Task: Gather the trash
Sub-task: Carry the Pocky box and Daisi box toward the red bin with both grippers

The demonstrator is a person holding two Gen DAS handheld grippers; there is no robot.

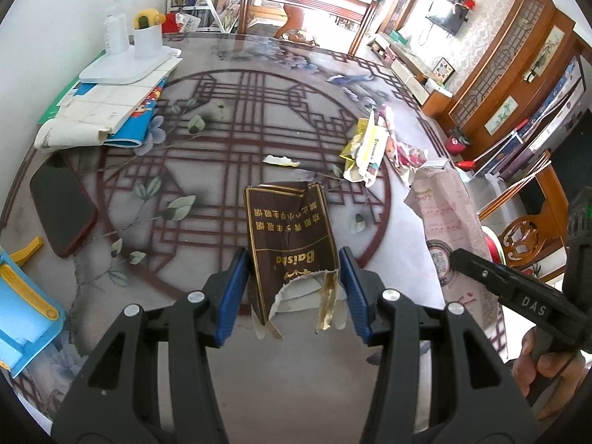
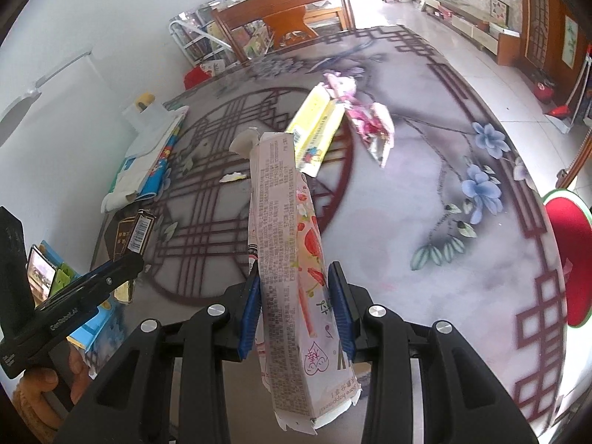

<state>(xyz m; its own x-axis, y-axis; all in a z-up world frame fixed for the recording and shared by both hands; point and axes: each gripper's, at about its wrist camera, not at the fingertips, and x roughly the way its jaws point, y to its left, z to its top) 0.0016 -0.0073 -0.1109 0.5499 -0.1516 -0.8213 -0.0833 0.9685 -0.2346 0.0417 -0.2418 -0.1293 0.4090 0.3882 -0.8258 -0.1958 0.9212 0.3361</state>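
My left gripper [image 1: 294,277] is shut on a torn brown cigarette pack [image 1: 292,236], its blue pads pressing both sides over the patterned round table [image 1: 222,140]. My right gripper [image 2: 294,296] is shut on a long pink carton [image 2: 285,229], which points away from me, torn at both ends. The left wrist view catches that carton [image 1: 440,218] at its right edge. The right wrist view shows the brown pack [image 2: 129,235] at its left. On the table lie a yellow wrapper [image 1: 364,148], a pink flowered wrapper [image 1: 405,151] and a small paper scrap [image 1: 281,160].
A phone in a red case [image 1: 63,211] lies at the table's left. Behind it are a pile of papers and books [image 1: 111,111] and a white stand with a cup [image 1: 125,63]. A blue and yellow toy [image 1: 26,314] sits near left. A red stool [image 2: 569,259] stands beside the table.
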